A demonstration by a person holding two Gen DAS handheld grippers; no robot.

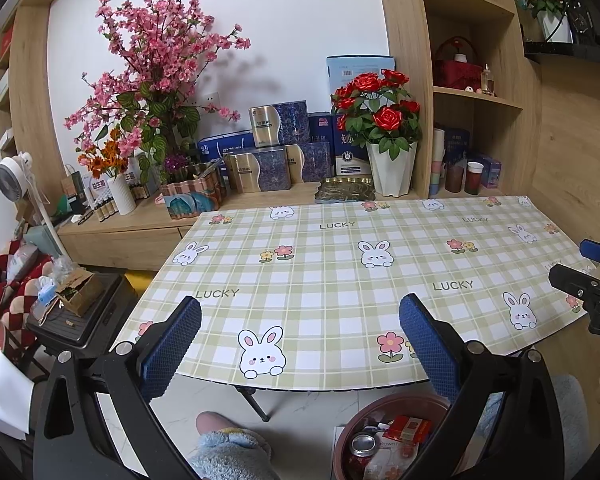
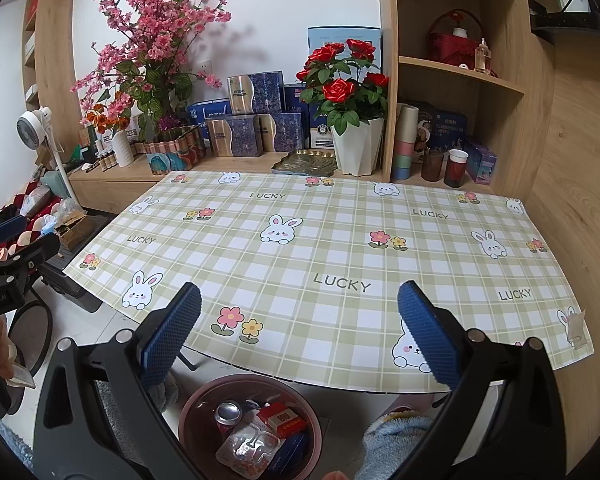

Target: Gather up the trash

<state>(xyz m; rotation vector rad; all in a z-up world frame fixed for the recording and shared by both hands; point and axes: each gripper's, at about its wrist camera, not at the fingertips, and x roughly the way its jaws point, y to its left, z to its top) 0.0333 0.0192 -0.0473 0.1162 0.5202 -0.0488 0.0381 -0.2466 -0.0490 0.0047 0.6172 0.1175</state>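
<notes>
Both the left gripper (image 1: 300,332) and right gripper (image 2: 299,328) hang with jaws spread, holding nothing, above a bare tabletop (image 2: 340,240). The trash (image 2: 256,436) lies in the bin (image 2: 188,412) on the floor below. A careless sweep could knock the bin over.

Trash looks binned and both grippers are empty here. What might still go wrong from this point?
1. A small crumpled scrap sits at the tablecloth's near right corner; it is pale and easily missed.
2. The bin on the floor is partly under the table edge, close to a slippered foot, so it might get kicked.
3. The open left gripper and right gripper hover low; reaching could snag the cloth.
</notes>
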